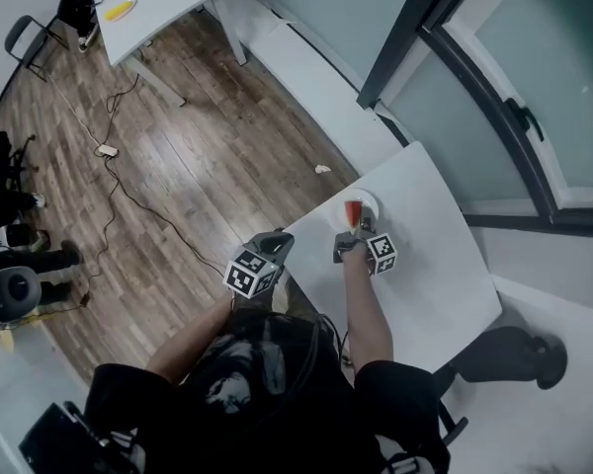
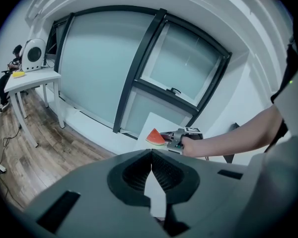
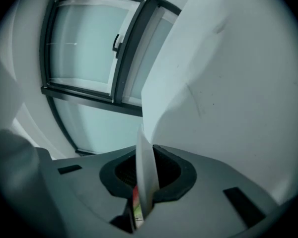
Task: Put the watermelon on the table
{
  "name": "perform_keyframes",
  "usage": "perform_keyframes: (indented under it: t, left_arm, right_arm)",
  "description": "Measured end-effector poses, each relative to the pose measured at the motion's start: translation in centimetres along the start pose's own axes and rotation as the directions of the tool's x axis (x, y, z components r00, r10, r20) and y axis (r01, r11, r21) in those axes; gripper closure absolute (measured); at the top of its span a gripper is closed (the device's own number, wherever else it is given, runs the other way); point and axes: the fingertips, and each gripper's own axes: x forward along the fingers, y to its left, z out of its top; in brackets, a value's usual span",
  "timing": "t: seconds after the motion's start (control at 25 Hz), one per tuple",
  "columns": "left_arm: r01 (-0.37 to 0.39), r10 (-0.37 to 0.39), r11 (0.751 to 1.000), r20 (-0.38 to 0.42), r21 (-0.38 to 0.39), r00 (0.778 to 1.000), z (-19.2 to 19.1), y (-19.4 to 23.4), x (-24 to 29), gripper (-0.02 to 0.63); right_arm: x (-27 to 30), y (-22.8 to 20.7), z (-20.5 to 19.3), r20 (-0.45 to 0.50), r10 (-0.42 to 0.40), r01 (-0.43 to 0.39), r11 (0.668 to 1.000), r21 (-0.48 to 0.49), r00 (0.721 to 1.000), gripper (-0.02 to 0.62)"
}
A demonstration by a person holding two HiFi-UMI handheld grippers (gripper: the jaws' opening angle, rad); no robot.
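We count two grippers, the left gripper [image 1: 276,238] and the right gripper [image 1: 353,231]; one watermelon slice [image 1: 353,212]; two tables, the near table [image 1: 430,265] and the far table [image 1: 168,3]; and perhaps one plate [image 1: 369,201], though it is too small for us to be sure.

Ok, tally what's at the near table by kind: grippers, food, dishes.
Grippers: 2 (left gripper, right gripper)
Watermelon: 1
Plate: 1
Total: 4
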Motion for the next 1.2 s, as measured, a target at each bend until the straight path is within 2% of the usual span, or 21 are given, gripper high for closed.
perform_keyframes:
  t: [0.08, 0.16, 0.2, 0.24, 0.32, 0.44, 0.52, 0.64, 0.76, 0.92, 0.96, 1.08, 1.2]
  left_arm:
    - [0.005, -0.005, 1.0, -0.008, -0.005, 1.0, 0.0, 0.5, 0.0, 0.6]
    - [0.011, -0.011, 1.0, -0.012, -0.007, 1.0, 0.3, 1.0, 0.0, 0.6]
    - [0.018, -0.018, 1.0, -0.008, -0.015, 1.0, 0.5, 1.1, 0.1, 0.6]
    - [0.028, -0.028, 0.999, -0.001, -0.025, 1.0, 0.9, 1.1, 0.1, 0.6]
    - [0.046, -0.046, 0.998, 0.014, -0.03, 0.999, 1.6, 0.9, 0.1, 0.6]
    - [0.064, -0.064, 0.998, 0.022, -0.002, 0.998, 2.4, 0.6, 0.1, 0.6]
    - [0.076, -0.076, 0.997, 0.021, 0.009, 0.997, 2.5, 0.4, 0.2, 0.6]
    - [0.097, -0.097, 0.995, 0.017, 0.017, 0.995, 2.6, 0.1, 0.3, 0.6]
    - [0.128, -0.13, 0.991, 0.026, 0.045, 0.991, 3.4, -0.8, 0.5, 0.6]
    - [0.16, -0.164, 0.982, 0.04, 0.104, 0.986, 4.7, -2.0, 0.5, 0.6]
    - [0.17, -0.176, 0.978, 0.044, 0.12, 0.983, 5.1, -2.5, 0.5, 0.6]
    - [0.197, -0.211, 0.963, 0.058, 0.184, 0.976, 6.7, -4.2, 0.7, 0.6]
    - [0.213, -0.237, 0.942, 0.067, 0.259, 0.969, 8.0, -5.9, 0.4, 0.6]
  right_arm:
    - [0.2, -0.6, 0.1, 0.021, -0.064, 0.065, 0.997, -0.033, 0.998, 0.557]
    - [0.5, -0.5, 0.1, 0.027, -0.13, 0.133, 0.976, -0.171, 0.991, 0.557]
    - [0.5, -0.5, 0.4, 0.037, -0.179, 0.183, 0.947, -0.266, 0.983, 0.552]
    - [0.4, -0.6, 0.8, 0.059, -0.241, 0.245, 0.9, -0.361, 0.969, 0.54]
    - [-0.1, -1.0, 2.0, 0.133, -0.343, 0.361, 0.779, -0.512, 0.93, 0.473]
    - [-1.1, -0.9, 3.8, 0.223, -0.384, 0.429, 0.621, -0.656, 0.896, 0.422]
    - [-2.1, -0.8, 4.5, 0.247, -0.377, 0.431, 0.553, -0.714, 0.893, 0.42]
    - [-3.6, -0.6, 4.7, 0.23, -0.341, 0.377, 0.469, -0.799, 0.911, 0.42]
    - [-5.6, 1.7, 3.9, 0.187, -0.26, 0.283, 0.405, -0.869, 0.947, 0.422]
    - [-10.4, 6.5, 1.6, 0.168, -0.174, 0.217, 0.319, -0.922, 0.97, 0.423]
    - [-11.9, 7.7, 1.1, 0.17, -0.15, 0.209, 0.3, -0.931, 0.974, 0.438]
    - [-16.2, 11.3, -0.3, 0.185, -0.069, 0.196, 0.231, -0.953, 0.98, 0.541]
    - [-20.1, 14.4, -1.3, 0.195, 0.01, 0.189, 0.194, -0.963, 0.981, 0.584]
